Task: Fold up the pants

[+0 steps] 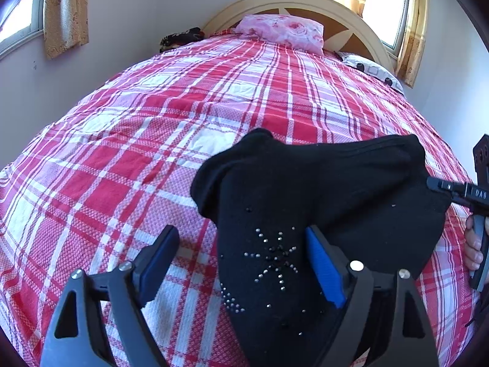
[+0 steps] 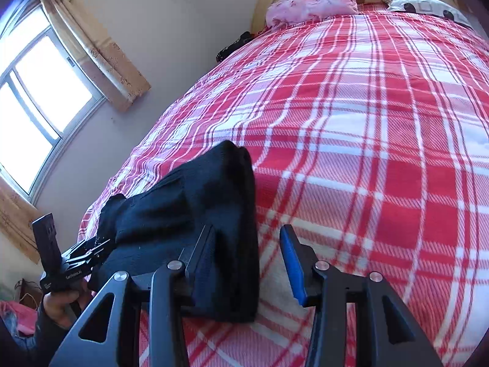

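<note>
Black pants (image 1: pixel 305 202) lie as a folded bundle on the near part of the bed (image 1: pixel 152 122), long axis running left-right between the two hands. Left tongs (image 1: pixel 241 260) released, jaws wide apart, straddling the studded left end, pads not pressing. Right tongs (image 2: pixel 250 263) released too; bundle's right edge sits at the left finger, mostly outside the gap. Both equally close, one per end. Fold looks nearly done. Red plaid bedspread, pink pillow (image 1: pixel 281 32) far by headboard, curtained windows.
</note>
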`<state>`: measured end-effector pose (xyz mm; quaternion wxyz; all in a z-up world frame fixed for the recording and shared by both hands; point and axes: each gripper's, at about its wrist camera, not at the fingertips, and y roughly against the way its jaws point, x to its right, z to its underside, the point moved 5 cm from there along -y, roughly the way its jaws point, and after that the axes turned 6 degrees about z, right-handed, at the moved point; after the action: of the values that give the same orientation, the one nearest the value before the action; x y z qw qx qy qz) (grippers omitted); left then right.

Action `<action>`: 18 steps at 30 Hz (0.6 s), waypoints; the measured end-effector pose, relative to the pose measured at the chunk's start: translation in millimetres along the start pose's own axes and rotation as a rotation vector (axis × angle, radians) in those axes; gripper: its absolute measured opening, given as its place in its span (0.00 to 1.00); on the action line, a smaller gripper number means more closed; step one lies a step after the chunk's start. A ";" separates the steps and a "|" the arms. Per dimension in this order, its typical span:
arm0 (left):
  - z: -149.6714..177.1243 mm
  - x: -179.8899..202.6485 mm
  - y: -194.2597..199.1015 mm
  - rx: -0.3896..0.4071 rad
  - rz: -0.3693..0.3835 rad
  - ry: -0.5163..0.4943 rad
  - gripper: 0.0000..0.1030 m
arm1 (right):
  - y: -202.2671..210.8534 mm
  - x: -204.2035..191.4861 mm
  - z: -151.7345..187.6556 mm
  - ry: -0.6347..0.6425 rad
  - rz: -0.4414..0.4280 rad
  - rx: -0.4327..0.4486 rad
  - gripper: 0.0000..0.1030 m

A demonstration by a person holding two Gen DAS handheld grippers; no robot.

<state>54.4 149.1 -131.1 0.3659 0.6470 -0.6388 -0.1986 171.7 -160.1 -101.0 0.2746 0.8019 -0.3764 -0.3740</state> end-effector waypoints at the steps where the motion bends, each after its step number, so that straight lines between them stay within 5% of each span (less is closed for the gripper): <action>1: 0.1 0.3 0.3 0.001 -0.002 -0.001 0.85 | -1.1 1.1 2.8 0.002 0.009 -0.012 0.45; 7: 0.2 0.4 5.7 0.002 -0.013 -0.001 0.86 | 0.3 5.5 7.2 -0.037 0.017 -0.008 0.47; 18: 21.5 7.2 63.6 0.066 -0.048 -0.052 0.86 | 76.3 -37.1 21.5 0.058 0.140 0.169 0.55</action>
<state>-3.8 142.7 -97.4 0.3227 0.6684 -0.6387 -0.2028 107.8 -176.7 -43.6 0.2421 0.8045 -0.4535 -0.2977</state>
